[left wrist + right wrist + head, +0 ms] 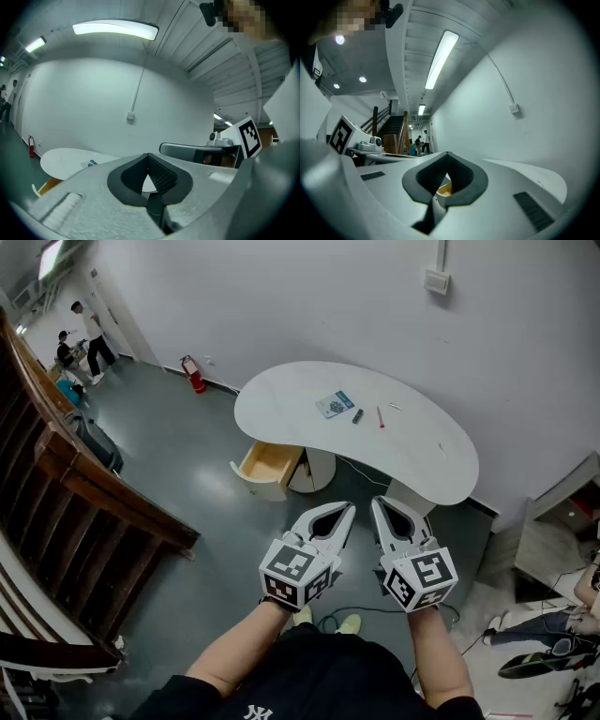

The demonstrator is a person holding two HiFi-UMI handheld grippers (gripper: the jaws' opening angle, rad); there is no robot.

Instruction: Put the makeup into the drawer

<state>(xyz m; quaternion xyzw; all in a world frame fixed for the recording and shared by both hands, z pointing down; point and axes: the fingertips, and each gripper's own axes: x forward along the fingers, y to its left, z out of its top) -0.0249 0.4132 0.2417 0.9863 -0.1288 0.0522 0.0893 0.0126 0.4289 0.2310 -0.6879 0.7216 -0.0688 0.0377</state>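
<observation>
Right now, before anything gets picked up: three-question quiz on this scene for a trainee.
1. True or false: the drawer is open.
2. The makeup lies: A in the drawer, B on the white table, C in a gripper.
3. Fill in: the left gripper and the right gripper are both ____ and empty.

Key: 1 true; 2 B; 3 shut.

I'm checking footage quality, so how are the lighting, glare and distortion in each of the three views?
Head view: even indoor light, sharp, no glare on the white table, though the makeup items on it look tiny. Left gripper view: heavy fisheye, dark vignetted corners, ceiling light blown out. Right gripper view: same fisheye and vignette, strip light overexposed.
</observation>
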